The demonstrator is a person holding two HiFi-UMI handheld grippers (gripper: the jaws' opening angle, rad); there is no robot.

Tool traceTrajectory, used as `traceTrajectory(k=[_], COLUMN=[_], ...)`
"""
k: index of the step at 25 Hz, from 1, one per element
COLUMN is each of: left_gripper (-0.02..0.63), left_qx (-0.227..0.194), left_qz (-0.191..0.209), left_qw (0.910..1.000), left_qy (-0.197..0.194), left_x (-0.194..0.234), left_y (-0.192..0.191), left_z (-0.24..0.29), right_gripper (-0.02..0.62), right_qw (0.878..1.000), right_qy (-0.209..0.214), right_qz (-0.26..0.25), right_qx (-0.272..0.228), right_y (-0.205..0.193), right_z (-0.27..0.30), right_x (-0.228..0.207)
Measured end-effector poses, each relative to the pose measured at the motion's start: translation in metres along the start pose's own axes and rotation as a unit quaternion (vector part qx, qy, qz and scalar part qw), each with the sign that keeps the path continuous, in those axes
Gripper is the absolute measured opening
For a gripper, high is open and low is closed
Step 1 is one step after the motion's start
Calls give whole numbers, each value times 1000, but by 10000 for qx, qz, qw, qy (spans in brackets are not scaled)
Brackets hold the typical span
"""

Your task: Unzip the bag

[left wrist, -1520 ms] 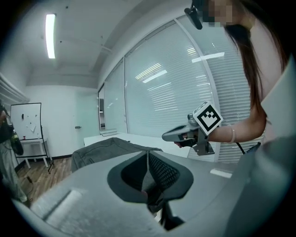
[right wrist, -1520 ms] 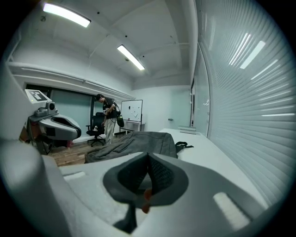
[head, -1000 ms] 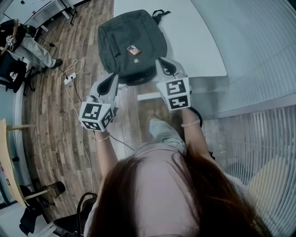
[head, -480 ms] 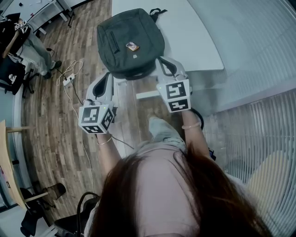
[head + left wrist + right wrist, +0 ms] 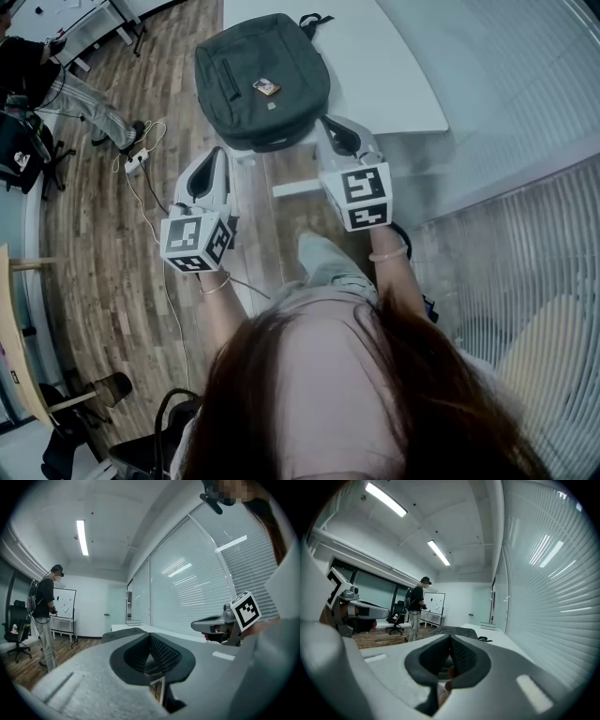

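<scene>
White table (image 5: 398,70) bearing bag (image 5: 246,103), wood-plank floor (image 5: 98,267)

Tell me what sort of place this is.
Likely an office or meeting room: a white table, a whiteboard by the far wall, and a desk chair.

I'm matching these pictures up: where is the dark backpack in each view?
Head view: backpack top centre, lying on the white table.
Left gripper view: low, left of centre, a grey hump on the table.
Right gripper view: low centre, on the table.
Shared landmark: the white table.
</scene>
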State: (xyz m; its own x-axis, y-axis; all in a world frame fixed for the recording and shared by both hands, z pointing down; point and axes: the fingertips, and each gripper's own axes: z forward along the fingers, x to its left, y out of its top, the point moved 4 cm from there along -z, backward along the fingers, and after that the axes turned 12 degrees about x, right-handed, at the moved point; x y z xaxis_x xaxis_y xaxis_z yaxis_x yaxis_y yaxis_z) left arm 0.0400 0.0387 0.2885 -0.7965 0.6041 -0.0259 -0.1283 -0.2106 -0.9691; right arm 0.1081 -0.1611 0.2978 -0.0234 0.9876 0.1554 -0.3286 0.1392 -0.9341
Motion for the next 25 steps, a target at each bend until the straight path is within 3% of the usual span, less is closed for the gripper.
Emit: traceTrajectory(k=[25], left_gripper=[11], left_qx=[25], left_qz=[1], left_qw=[10000], left_qy=[-66], left_x=[6], left_y=[4], left_z=[20], right_gripper=[3], right_qw=[9997], right_qy=[4], right_qz=[1], right_qx=[251], right_y=[-4], right_z=[15], right_x=[-3])
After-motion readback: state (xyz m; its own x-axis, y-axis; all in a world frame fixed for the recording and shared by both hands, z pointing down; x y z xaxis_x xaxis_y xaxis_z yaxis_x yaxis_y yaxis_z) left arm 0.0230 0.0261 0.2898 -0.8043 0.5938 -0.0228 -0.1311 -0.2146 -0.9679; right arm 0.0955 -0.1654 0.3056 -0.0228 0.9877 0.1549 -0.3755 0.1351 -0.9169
